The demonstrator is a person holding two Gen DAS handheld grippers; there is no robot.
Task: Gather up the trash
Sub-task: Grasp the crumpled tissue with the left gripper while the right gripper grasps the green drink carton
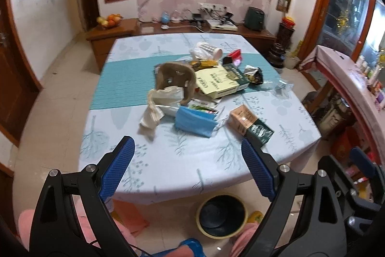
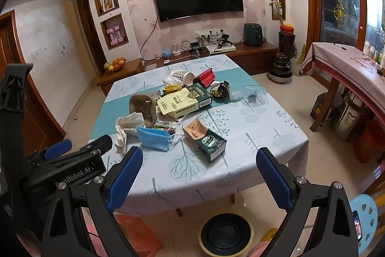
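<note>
Trash lies in a heap on the table (image 1: 192,165) (image 2: 240,172): a blue face mask (image 1: 195,123) (image 2: 154,139), a brown and green coffee box (image 1: 250,124) (image 2: 205,139), a yellow carton (image 1: 216,84) (image 2: 178,102), crumpled white paper (image 1: 158,102) (image 2: 127,127), a brown paper bag (image 1: 175,78) (image 2: 142,107), a paper cup (image 1: 209,49) (image 2: 184,76) and a dark foil wrapper (image 1: 253,74) (image 2: 220,89). My left gripper (image 1: 187,148) hangs open over the near edge, short of the mask. My right gripper (image 2: 199,163) is open too, nothing between its pads, near the coffee box.
A round bin (image 1: 221,216) (image 2: 226,235) with a dark liner stands on the floor under the table's near edge. An orange stool (image 2: 137,230) is beside it. A second table (image 2: 349,64) with a pink cloth is at the right; a TV cabinet (image 2: 240,52) lines the far wall.
</note>
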